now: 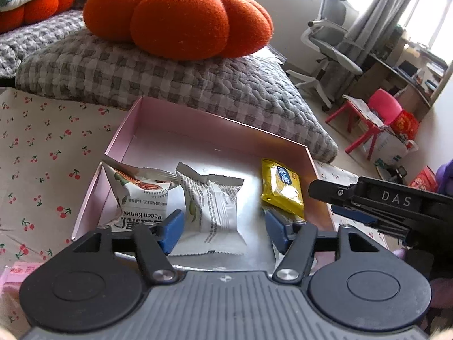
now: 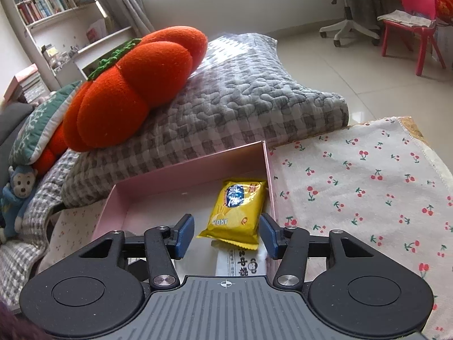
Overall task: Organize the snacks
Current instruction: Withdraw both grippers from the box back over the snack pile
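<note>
A pink box point(image 1: 198, 119) lies open on a cherry-print cloth. Inside lie a white pecan packet point(image 1: 141, 195), a white packet point(image 1: 215, 206) and a yellow snack packet point(image 1: 283, 187). My left gripper point(image 1: 223, 232) is open over the box's near edge, with the middle white packet between its blue pads, not clamped. My right gripper point(image 2: 226, 235) is open just above the yellow packet point(image 2: 237, 209), which rests in the box point(image 2: 184, 170). A white packet with a monkey print point(image 2: 243, 263) lies under it. The right gripper shows in the left view point(image 1: 334, 195).
A grey quilted cushion point(image 1: 170, 79) with an orange pumpkin pillow point(image 1: 175, 14) sits right behind the box. The cherry-print cloth point(image 2: 368, 187) stretches right of the box. A pink pack point(image 1: 17, 277) lies at the near left. A red chair point(image 2: 416, 19) and office chair stand on the floor.
</note>
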Tool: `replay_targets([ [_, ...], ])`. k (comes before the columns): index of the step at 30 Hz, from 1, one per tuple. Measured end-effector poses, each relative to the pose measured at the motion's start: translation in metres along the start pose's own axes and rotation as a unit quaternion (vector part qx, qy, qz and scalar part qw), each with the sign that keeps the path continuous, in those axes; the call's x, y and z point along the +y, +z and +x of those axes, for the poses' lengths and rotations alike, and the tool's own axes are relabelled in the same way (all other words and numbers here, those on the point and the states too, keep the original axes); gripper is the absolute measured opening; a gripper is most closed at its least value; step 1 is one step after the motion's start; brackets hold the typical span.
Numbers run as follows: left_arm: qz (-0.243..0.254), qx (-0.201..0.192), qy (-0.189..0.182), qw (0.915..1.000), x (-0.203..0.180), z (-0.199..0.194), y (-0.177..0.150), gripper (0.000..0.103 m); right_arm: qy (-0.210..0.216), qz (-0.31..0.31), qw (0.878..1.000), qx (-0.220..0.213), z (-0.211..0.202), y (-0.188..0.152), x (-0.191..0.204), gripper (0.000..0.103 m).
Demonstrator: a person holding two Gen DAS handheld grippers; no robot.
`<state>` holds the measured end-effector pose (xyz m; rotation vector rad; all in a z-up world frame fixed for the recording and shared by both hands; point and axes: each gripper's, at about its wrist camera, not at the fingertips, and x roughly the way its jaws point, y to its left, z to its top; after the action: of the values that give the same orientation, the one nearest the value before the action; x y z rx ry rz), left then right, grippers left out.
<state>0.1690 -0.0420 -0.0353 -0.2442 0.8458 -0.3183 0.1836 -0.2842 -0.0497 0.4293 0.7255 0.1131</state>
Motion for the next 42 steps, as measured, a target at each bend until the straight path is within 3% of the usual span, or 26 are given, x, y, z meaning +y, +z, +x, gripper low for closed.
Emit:
replay_targets([
  [6,0.023,-0.002,-0.007,0.9997,-0.006,-0.021,-0.001,0.078,0.002,-0.013,1.000,0.000,-0.025,0.001,0.002,0.058],
  [10,0.035,-0.005,-0.011,0.9993,-0.004,-0.036,-0.003,0.087,0.006,-0.018,1.000,0.000,-0.043,0.001,0.004,0.069],
  [22,0.091,-0.002,0.022,0.9956,0.003,-0.071,-0.013,0.102,0.010,-0.044,0.999,0.016,-0.094,-0.011,0.002,0.085],
  [31,0.114,0.008,0.034,0.9929,0.019,-0.089,-0.032,0.102,0.012,-0.077,0.996,0.034,-0.114,-0.043,0.002,0.089],
  [42,0.174,0.035,0.032,0.9835,0.026,-0.100,-0.071,0.102,0.014,-0.118,0.992,0.050,-0.118,-0.074,0.011,0.091],
])
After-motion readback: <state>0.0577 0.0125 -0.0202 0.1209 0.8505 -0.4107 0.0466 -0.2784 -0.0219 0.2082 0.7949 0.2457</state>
